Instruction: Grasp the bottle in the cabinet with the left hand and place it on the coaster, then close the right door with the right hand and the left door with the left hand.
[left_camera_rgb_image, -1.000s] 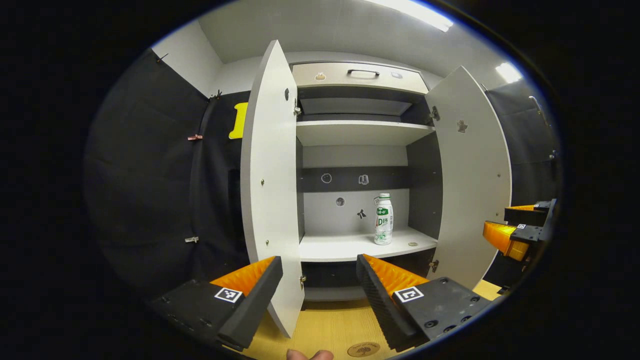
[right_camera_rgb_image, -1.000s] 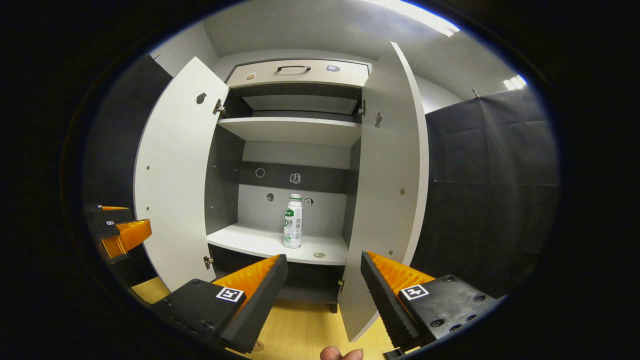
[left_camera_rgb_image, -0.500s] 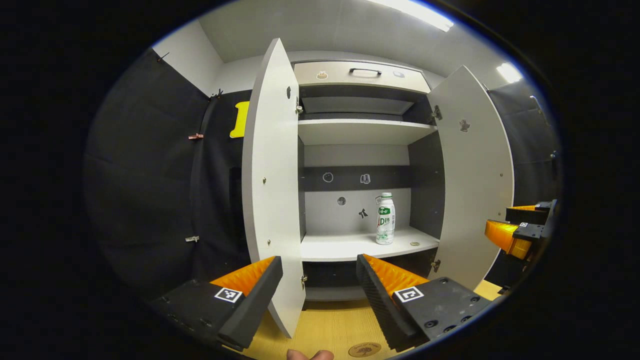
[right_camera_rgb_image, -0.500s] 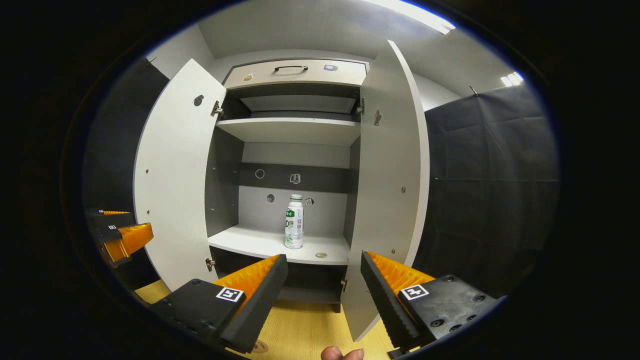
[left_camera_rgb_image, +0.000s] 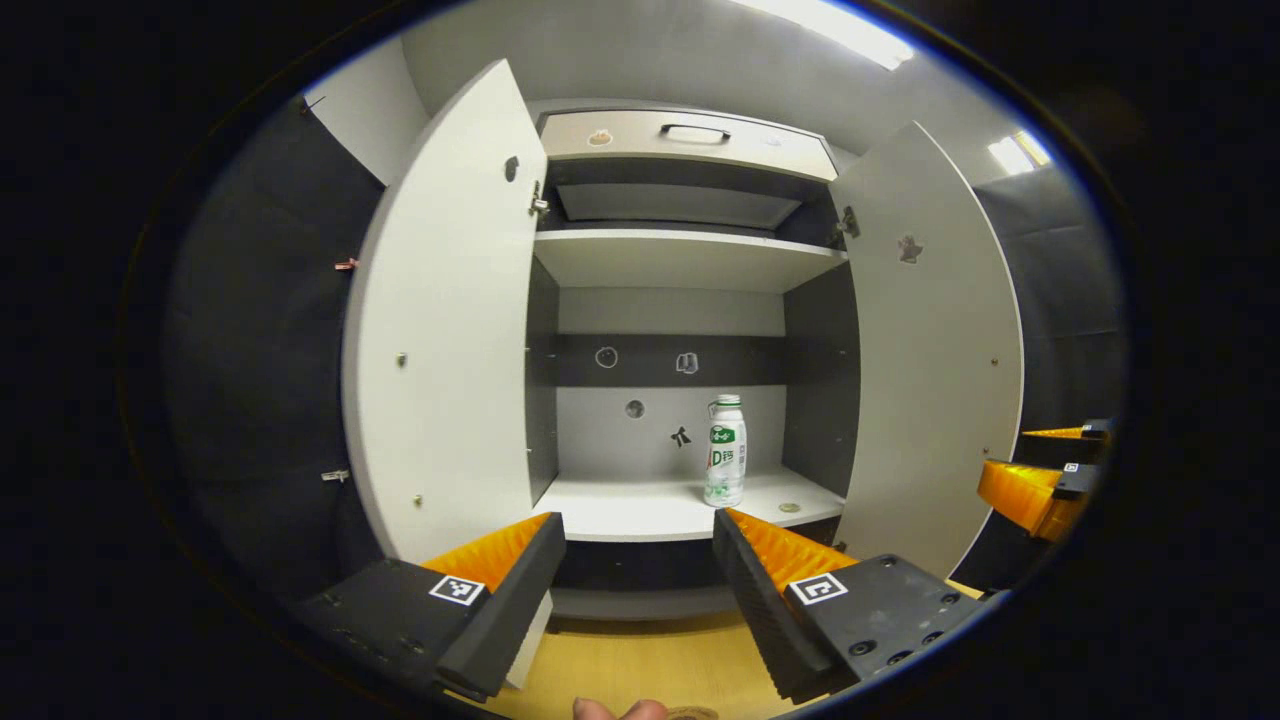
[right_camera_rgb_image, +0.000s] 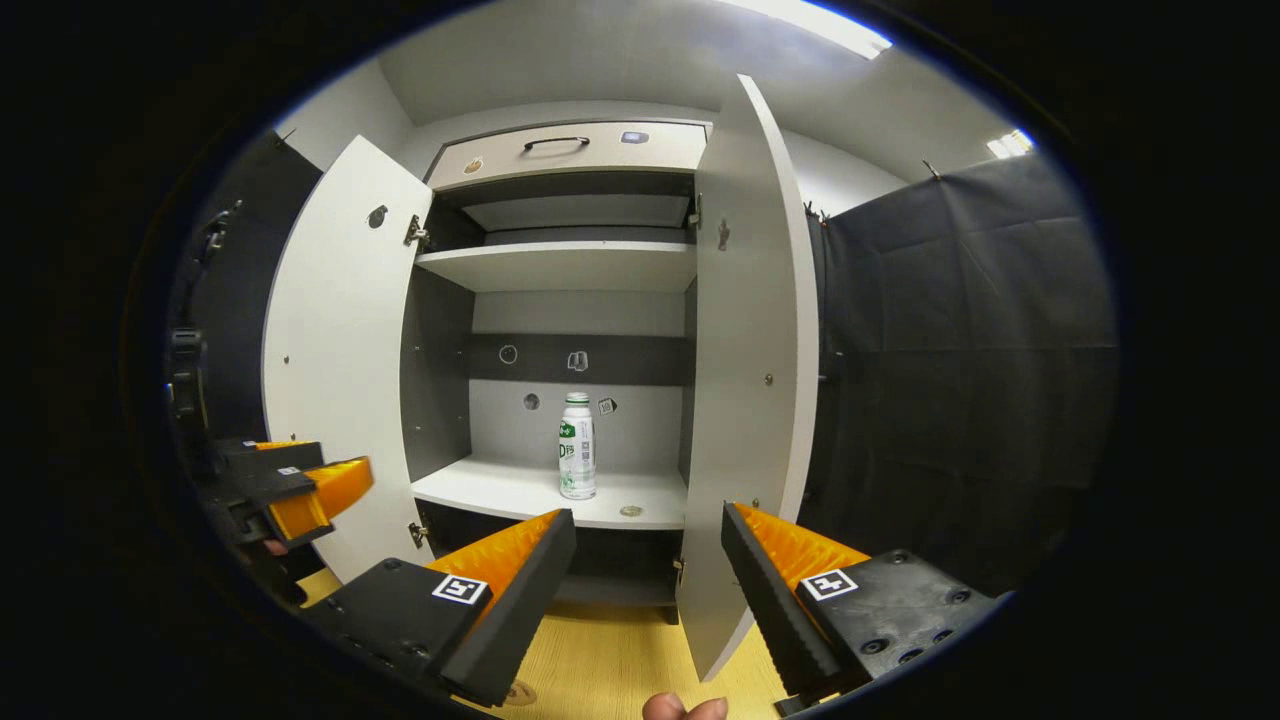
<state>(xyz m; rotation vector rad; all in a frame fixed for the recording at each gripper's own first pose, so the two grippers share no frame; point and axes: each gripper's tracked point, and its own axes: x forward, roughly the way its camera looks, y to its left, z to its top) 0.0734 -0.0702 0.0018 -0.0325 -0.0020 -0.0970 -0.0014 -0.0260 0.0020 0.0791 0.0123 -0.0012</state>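
Two doors of the cabinet (left_camera_rgb_image: 690, 150) stand wide open, the left door (left_camera_rgb_image: 450, 320) and the right door (left_camera_rgb_image: 930, 350) swung out to either side of its interior. Inside the cabinet, on the lower shelf (left_camera_rgb_image: 640, 505), the bottle (left_camera_rgb_image: 725, 450) stands upright, its long axis vertical and its cap pointing up at the shelf above. It sits toward the right side of that shelf, near the cabinet's right wall and in front of the back panel, with a small round disc (left_camera_rgb_image: 789, 507) lying on the shelf just beside its base, on the side of the right door.

The left tool (left_camera_rgb_image: 640, 560) hovers in front of the cabinet, below the level of the lower shelf, its fingers spread wide with nothing between them. In the right gripper view it shows beside the left door. The right tool (right_camera_rgb_image: 650, 560) is held in front of the cabinet as well, close to the edge of the right door, its fingers likewise wide apart and gripping nothing. In the left gripper view it shows just beyond the right door.

Under the cabinet lies the wooden counter (right_camera_rgb_image: 610, 660). Part of a round coaster (right_camera_rgb_image: 517, 692) shows on it at the bottom edge of the right gripper view, in front of the cabinet.
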